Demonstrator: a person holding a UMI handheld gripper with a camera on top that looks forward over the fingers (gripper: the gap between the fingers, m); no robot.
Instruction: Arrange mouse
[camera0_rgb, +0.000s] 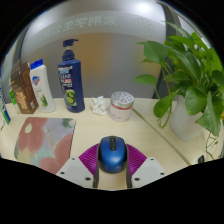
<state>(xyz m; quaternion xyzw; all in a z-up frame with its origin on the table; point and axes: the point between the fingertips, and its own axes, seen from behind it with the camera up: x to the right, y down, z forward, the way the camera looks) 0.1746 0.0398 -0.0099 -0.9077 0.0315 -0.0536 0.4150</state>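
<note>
A blue and black computer mouse (112, 153) sits between my gripper's (112, 163) two fingers, whose purple pads (89, 156) press against both of its sides. The mouse points away from me, above the light desk (150, 135). A mouse mat (42, 140) with a pink and green pattern lies on the desk to the left, beside the left finger. The mouse is off the mat.
A dark blue pump bottle (70, 78) stands at the back, with smaller bottles and boxes (30, 88) to its left. A small lidded jar (122, 104) and crumpled white paper (99, 104) sit mid-desk. A potted green plant (190, 85) stands at the right.
</note>
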